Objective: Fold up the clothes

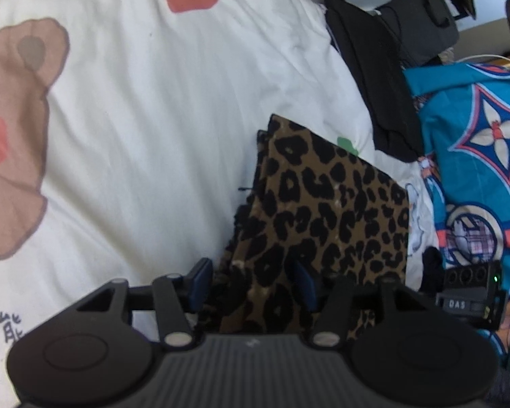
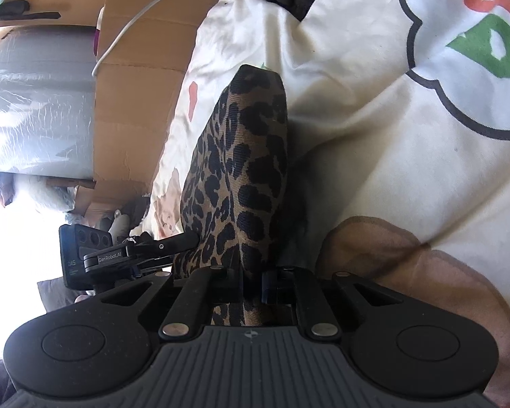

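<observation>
one edge pinned, the other let go

the leopard-print garment (image 1: 326, 204) lies folded on the white bedspread (image 1: 159, 129). the right gripper (image 2: 255, 285) has its fingers clenched on the near edge, likely to anchor it. the left gripper (image 1: 251, 282) straddles the cloth with fingers released, probably to regrip.

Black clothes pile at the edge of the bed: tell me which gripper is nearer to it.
Right, as far as these views show. The right gripper sits just below the black clothes pile, clamped on the leopard cloth. The left gripper stands open at the cloth's opposite edge, farther off.
</observation>
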### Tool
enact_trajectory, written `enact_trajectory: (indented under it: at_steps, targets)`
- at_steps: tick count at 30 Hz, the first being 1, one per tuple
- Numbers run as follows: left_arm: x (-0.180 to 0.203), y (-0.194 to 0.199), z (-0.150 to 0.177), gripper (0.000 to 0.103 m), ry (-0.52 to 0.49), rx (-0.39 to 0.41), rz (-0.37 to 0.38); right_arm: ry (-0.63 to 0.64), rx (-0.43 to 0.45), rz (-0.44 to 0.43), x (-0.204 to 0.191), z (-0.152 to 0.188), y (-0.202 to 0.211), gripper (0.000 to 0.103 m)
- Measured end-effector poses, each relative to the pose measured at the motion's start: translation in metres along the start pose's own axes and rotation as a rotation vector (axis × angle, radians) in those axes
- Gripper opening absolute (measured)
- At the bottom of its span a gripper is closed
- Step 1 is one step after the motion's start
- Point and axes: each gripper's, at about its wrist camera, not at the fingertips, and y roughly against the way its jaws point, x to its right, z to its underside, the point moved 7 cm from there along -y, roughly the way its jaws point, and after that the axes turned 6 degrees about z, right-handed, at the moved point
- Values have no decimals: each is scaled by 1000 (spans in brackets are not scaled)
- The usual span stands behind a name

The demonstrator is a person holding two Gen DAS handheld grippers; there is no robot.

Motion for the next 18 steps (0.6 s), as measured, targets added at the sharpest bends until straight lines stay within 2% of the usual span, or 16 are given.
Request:
enact_trajectory:
  at_steps: [5, 12, 18]
  targets:
    - [0, -5, 1, 58, -1, -7, 51, -26, 9, -4, 4, 5, 2, 7]
    - [11, -11, 0, 50, -81, -6, -6, -10, 24, 12, 5, 5, 6, 5]
    - [14, -12, 3, 49, -79, 25, -20, 30, 22, 24, 4, 0, 9, 6]
